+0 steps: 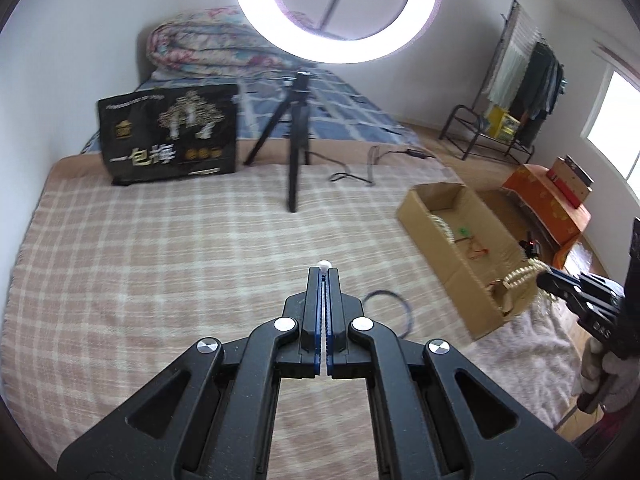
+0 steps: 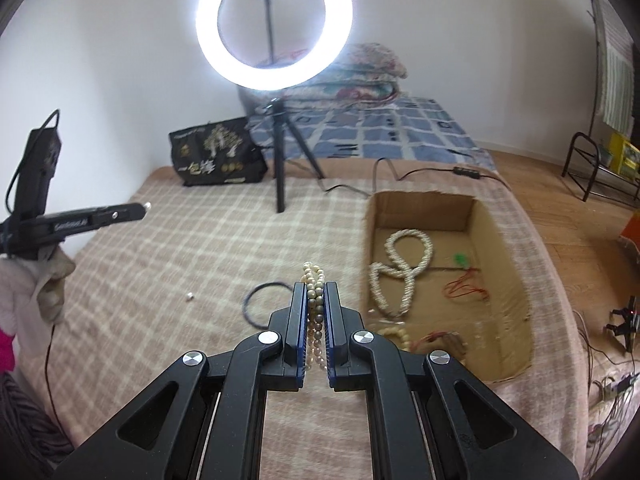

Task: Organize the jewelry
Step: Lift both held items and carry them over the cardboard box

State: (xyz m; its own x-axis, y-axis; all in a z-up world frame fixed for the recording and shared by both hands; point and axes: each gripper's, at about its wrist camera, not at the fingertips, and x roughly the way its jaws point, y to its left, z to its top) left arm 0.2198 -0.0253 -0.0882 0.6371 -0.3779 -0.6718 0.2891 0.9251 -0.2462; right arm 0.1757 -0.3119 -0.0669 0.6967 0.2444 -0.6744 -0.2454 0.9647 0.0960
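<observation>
Both claws loaded, box next.
Our right claw (image 2: 316, 286) pinches cream pearl strand (image 2: 314, 276); open brown cardboard box (image 2: 500, 264) lies just right. Left claw (image 1: 324, 274), farther off, grips small white bead (image 1: 324, 265).

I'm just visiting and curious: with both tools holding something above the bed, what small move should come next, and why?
Probably carry the right gripper sideways over the cardboard box and let go. Its fingers are shut on a pearl strand, and the box beside it already holds a beaded necklace. The left gripper, pinching a small white bead, could follow.
</observation>
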